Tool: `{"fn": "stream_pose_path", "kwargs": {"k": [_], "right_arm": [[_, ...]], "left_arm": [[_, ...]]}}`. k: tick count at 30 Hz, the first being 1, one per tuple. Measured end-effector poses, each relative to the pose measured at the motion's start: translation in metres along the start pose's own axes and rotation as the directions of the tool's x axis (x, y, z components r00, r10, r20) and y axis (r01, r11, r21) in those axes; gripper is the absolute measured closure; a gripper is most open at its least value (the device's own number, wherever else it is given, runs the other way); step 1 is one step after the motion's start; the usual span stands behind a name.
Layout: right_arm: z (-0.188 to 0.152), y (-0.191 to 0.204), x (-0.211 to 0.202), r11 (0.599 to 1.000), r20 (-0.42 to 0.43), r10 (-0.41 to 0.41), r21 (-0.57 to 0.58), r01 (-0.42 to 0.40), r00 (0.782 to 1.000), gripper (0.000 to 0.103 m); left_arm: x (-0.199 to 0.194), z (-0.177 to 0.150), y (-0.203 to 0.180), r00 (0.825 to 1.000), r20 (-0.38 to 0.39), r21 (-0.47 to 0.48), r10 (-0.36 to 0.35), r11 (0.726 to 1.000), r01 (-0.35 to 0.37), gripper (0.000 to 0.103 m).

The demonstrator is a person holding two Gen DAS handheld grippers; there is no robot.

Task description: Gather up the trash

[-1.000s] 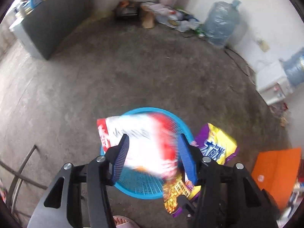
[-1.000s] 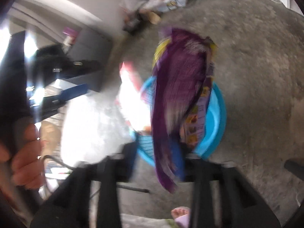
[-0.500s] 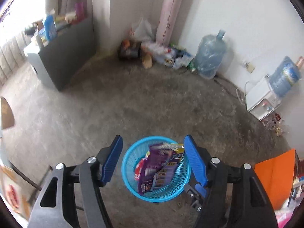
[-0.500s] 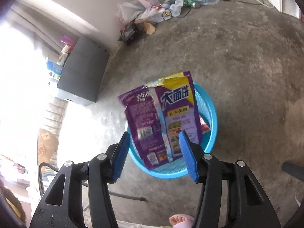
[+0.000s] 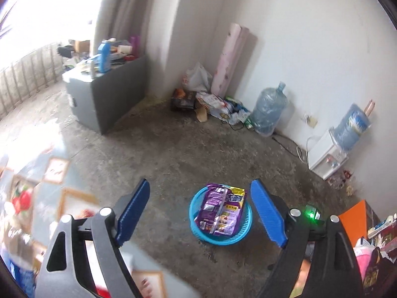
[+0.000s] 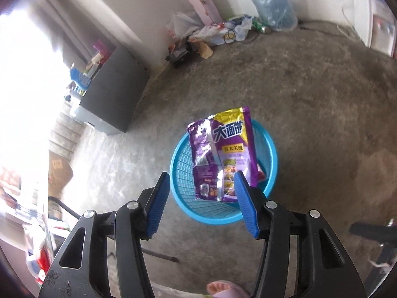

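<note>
A round blue mesh basket [image 5: 198, 231] [image 6: 183, 173] stands on the concrete floor. A purple and yellow snack bag [image 5: 222, 209] [image 6: 223, 149] lies in it, its top sticking over the rim, with a bit of a red wrapper [image 6: 260, 172] beside it. My left gripper [image 5: 201, 211] hangs high above and short of the basket, its jaws opening wide with nothing between them. My right gripper [image 6: 202, 201] is open above the basket's near rim, its pads clear of the bag.
A grey cabinet [image 5: 104, 99] stands at the left. Bags and litter [image 5: 211, 99] are piled in the far corner beside a pink roll [image 5: 230, 57] and a water jug [image 5: 270, 109]. A white dispenser [image 5: 327, 156] and an orange box [image 5: 357, 218] are at the right. A foot in a pink slipper [image 6: 223, 288] is near.
The red and white bag left my left gripper and the purple bag left my right one; both are down in the basket. Both grippers rose and drew back, the left far more.
</note>
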State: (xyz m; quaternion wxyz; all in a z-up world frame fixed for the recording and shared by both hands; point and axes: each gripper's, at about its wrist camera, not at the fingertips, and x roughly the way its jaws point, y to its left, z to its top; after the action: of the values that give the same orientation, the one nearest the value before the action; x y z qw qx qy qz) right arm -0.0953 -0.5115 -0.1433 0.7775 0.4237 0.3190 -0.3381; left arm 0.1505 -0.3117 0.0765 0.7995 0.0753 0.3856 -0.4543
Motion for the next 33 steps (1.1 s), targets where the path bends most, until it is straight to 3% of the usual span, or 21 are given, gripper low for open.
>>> {"fn": "stream_pose_path", "kwargs": {"k": [6,8,14,19,26,29,33], "right_arm": [[0.007,-0.001,-0.004,1.000,0.010,-0.007,-0.022,0.008,1.000,0.051],[0.017,-0.003,0.002,1.000,0.015,-0.011,-0.028,0.012,1.000,0.046],[0.057,-0.023,0.060,0.997,-0.045,-0.056,-0.048,0.054,0.997,0.039],[0.084,-0.063,0.127,0.995,-0.162,-0.004,0.101,0.021,0.987,0.039],[0.097,-0.086,0.187,0.978,-0.248,0.000,0.204,0.052,0.969,0.040],[0.099,-0.079,0.197,0.986,-0.267,-0.018,0.155,0.061,0.964,0.051],[0.102,-0.072,0.202,0.993,-0.282,-0.069,0.076,0.094,0.957,0.080]], "left_arm": [[-0.069,-0.034,0.048,0.996,0.072,-0.067,0.049,0.997,-0.044,0.020],[-0.088,-0.043,0.065,0.995,0.085,-0.099,0.058,0.994,-0.050,0.020],[-0.139,-0.070,0.119,0.978,0.140,-0.246,0.155,0.962,-0.117,0.015],[-0.170,-0.091,0.162,0.953,0.162,-0.373,0.255,0.910,-0.180,0.012],[-0.202,-0.118,0.216,0.931,0.126,-0.552,0.343,0.804,-0.222,0.012],[-0.207,-0.128,0.222,0.923,0.115,-0.584,0.367,0.776,-0.236,0.012],[-0.210,-0.129,0.221,0.912,0.104,-0.583,0.397,0.768,-0.267,0.012]]}}
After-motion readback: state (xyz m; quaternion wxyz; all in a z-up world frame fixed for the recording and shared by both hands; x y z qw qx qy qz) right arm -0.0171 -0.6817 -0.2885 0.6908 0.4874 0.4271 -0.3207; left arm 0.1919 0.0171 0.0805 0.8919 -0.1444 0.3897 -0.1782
